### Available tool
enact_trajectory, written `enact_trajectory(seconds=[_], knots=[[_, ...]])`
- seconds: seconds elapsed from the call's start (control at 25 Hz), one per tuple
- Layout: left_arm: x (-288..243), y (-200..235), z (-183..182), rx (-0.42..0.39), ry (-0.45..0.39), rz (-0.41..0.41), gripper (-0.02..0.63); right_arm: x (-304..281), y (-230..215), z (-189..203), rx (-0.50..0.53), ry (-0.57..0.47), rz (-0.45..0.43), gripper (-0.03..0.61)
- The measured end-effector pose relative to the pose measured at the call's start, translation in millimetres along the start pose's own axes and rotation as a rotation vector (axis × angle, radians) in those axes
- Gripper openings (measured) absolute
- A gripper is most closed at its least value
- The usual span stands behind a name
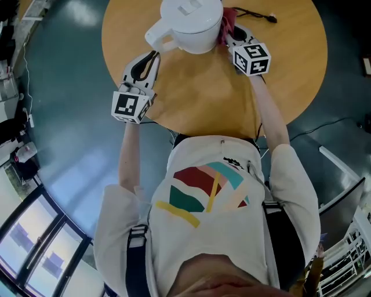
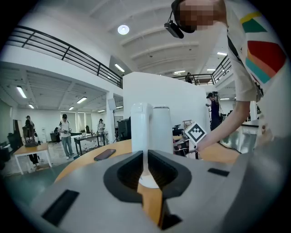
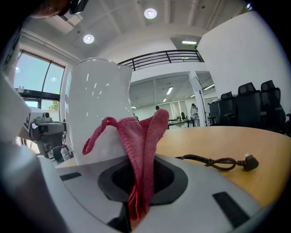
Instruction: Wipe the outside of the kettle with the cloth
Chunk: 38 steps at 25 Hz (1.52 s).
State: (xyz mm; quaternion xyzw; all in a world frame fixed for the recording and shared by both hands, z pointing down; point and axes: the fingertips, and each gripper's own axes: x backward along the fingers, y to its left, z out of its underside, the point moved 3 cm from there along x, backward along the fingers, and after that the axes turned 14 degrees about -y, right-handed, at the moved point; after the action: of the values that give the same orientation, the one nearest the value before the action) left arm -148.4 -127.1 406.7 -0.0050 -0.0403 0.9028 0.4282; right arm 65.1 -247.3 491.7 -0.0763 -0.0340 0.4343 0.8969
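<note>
A white kettle [image 1: 191,23] stands on the round wooden table [image 1: 203,93] at its far side. Its handle [image 1: 157,36] points toward my left gripper [image 1: 155,55], which is shut on that handle. In the left gripper view the handle [image 2: 140,127] rises as a white bar straight from between the jaws of the left gripper [image 2: 144,170]. My right gripper [image 1: 227,39] is shut on a red cloth [image 1: 227,23] at the kettle's right side. In the right gripper view the cloth [image 3: 141,141] stands up folded from the right gripper [image 3: 138,182] and lies against the kettle's wall [image 3: 97,109].
A black power cable [image 3: 218,161] with a plug lies on the table to the right of the kettle, also visible as a cable [image 1: 255,14] in the head view. A dark phone [image 2: 104,154] lies on the table's far left. People and desks stand in the room behind.
</note>
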Motion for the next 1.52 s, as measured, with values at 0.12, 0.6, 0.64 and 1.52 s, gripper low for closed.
enact_trajectory(seconds=[0.12, 0.6, 0.64, 1.52], knots=[[0.7, -2.4, -0.4, 0.002, 0.002, -0.006, 0.080, 10.0, 7.3, -0.3, -0.023, -0.003, -0.010, 0.038], [-0.2, -19.1, -11.2, -0.007, 0.005, 0.002, 0.080, 48.2, 72.2, -3.8, -0.015, 0.010, -0.090, 0.038], [0.5, -19.1, -11.0, -0.008, 0.004, 0.000, 0.080, 48.1, 78.5, -4.5, -0.012, 0.011, -0.107, 0.038], [-0.5, -48.1, 3.5, -0.083, 0.042, 0.119, 0.080, 6.1, 173.8, 19.0, 0.067, 0.092, -0.335, 0.038]])
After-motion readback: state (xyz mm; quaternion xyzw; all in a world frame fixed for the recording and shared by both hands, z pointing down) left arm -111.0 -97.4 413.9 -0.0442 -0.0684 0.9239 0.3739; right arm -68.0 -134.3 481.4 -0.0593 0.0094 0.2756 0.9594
